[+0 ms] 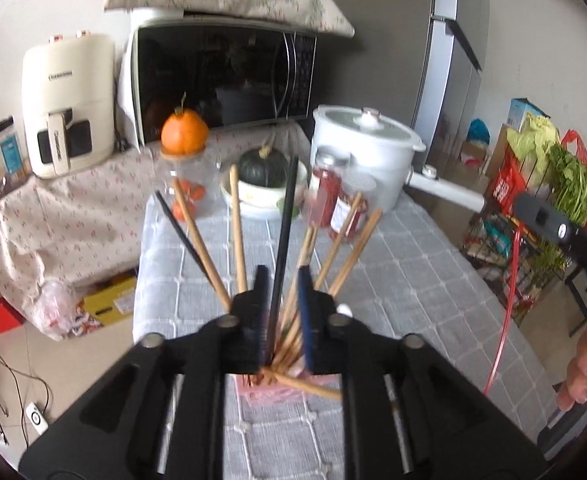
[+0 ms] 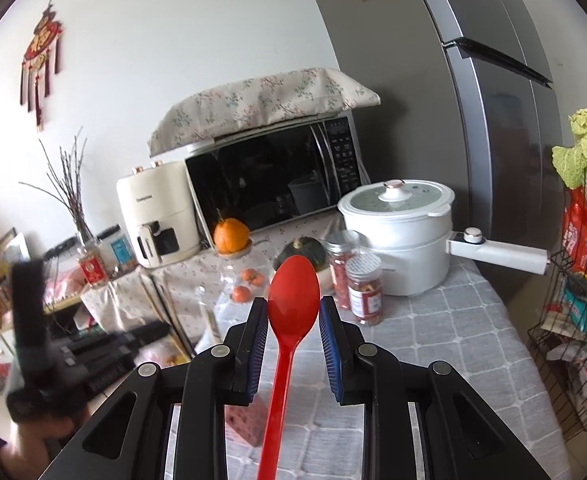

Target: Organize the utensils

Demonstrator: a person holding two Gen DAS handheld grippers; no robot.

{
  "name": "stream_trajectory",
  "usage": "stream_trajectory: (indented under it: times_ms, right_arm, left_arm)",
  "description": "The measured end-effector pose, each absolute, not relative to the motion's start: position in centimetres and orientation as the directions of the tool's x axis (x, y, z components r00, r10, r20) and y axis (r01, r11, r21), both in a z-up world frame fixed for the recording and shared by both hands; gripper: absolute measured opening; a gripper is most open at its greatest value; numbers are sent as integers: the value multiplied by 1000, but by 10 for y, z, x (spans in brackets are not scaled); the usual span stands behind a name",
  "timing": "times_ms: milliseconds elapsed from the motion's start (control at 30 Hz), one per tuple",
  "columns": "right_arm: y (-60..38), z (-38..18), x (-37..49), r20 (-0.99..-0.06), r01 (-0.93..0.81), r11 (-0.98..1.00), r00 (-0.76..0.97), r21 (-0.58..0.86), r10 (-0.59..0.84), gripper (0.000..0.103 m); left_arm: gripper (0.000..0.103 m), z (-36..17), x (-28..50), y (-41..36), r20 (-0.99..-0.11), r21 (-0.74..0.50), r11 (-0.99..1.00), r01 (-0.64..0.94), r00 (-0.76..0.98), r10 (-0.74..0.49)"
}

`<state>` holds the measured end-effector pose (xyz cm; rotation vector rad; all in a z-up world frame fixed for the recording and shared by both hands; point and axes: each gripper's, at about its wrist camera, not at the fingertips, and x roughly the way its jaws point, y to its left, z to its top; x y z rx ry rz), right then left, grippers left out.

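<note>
In the left wrist view my left gripper [image 1: 284,280] stands over a pink holder [image 1: 281,390] full of wooden chopsticks [image 1: 237,232]. A black chopstick [image 1: 285,220] rises between its narrowly parted fingers; contact is unclear. In the right wrist view my right gripper [image 2: 293,312] has its jaws parted around a red spoon [image 2: 291,308], whose bowl fills the gap and whose handle runs back under the camera. The pink holder [image 2: 245,420] shows below the right gripper's left finger. The left gripper [image 2: 93,352] appears blurred at the left.
A grey checked tablecloth [image 1: 413,280] covers the table. At its back stand a white electric pot [image 2: 401,236], two red jars [image 2: 367,292], a green squash in a bowl [image 1: 265,176] and a glass jar with an orange on top [image 1: 184,132]. A wire rack [image 2: 573,320] stands right.
</note>
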<state>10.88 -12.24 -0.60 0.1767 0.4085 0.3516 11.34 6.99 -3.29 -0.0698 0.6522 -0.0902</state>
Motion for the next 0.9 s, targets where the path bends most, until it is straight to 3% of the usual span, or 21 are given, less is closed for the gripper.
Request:
stream_trajectory:
  times_ms: [100,200,400,600,700,900]
  right_arm:
    - [-107,3,107,-309,-321,916,869,241,386,27]
    - [-89,10,109,-263,-331,915,884,232,386,27]
    - [-60,13,122,-165,-289,924,928,249,335,27]
    - [-35,-4,132,-79,-214,949,968,233,238,27]
    - [-28,-17,140,-73,-175,951,977,254,200,27]
    - [-24,-38,150,-105,-150,946,977,289,187,28]
  left_arm:
    - [71,-32,105,78,-641,-95,995,38,762,-90]
    - [83,-30,93,93,-669,-113,994,-8,740,-70]
    - [89,-44,81,131,-738,-174,977,-122,673,-48]
    - [91,-51,76,141,-762,-173,976,-133,646,-47]
    - [98,-50,76,148,-760,-173,975,-140,649,-41]
    - [99,-53,76,160,-760,-171,970,-170,650,-20]
